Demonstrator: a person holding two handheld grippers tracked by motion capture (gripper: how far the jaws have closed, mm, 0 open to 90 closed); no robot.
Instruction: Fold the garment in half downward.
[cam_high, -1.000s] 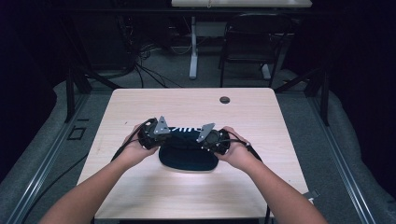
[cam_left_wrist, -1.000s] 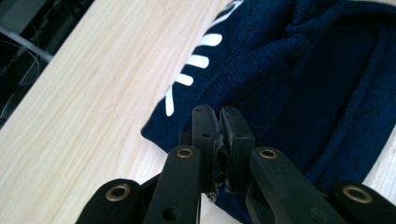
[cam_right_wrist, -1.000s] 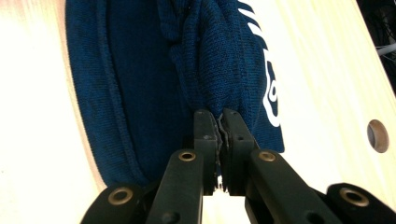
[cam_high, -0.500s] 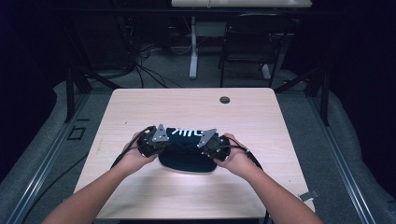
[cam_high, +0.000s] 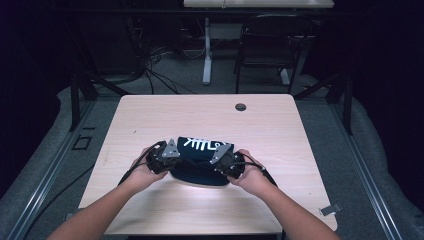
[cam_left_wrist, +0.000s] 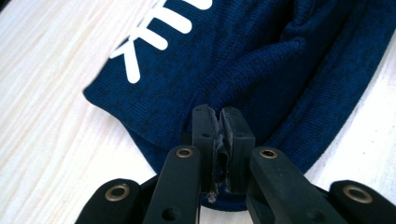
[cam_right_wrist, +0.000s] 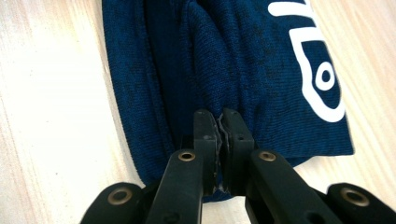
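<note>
Cloth: a dark blue knitted garment (cam_high: 202, 162) with white lettering lies folded on the near half of the wooden table (cam_high: 280, 130), between the two hands
Left gripper (cam_left_wrist: 218, 119): jaws clenched on a pinch of the blue fabric at the garment's left edge, low over the table
Right gripper (cam_right_wrist: 221, 122): jaws clamped on a fold of the same fabric at its right edge
Lettering: white print faces up on the far part of the garment
Table hole (cam_high: 240, 107): small dark grommet near the far edge, well apart from the garment
</note>
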